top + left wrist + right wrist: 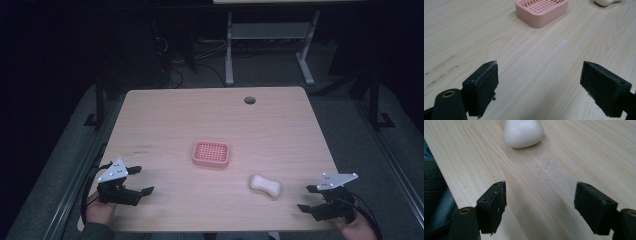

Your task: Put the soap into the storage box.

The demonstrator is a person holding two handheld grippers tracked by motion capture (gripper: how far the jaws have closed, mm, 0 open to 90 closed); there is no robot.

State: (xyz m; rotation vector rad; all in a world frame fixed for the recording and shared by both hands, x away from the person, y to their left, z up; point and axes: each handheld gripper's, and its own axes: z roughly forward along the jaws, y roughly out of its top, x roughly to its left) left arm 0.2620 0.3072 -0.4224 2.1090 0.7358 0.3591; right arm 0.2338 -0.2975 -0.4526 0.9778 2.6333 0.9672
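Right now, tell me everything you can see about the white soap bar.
The soap bar is white to cream, smooth and slightly glossy, rounded at both ends and pinched at the waist. It lies flat on the wooden table, right of the pink soap dish and apart from it. Nothing but the table touches it; the right gripper sits nearby, jaws open.

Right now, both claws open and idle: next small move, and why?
Probably ease the right claw forward to straddle the white soap bar: its jaws stand open, the bar lies loose on the table just ahead, and the pink soap dish sits empty.
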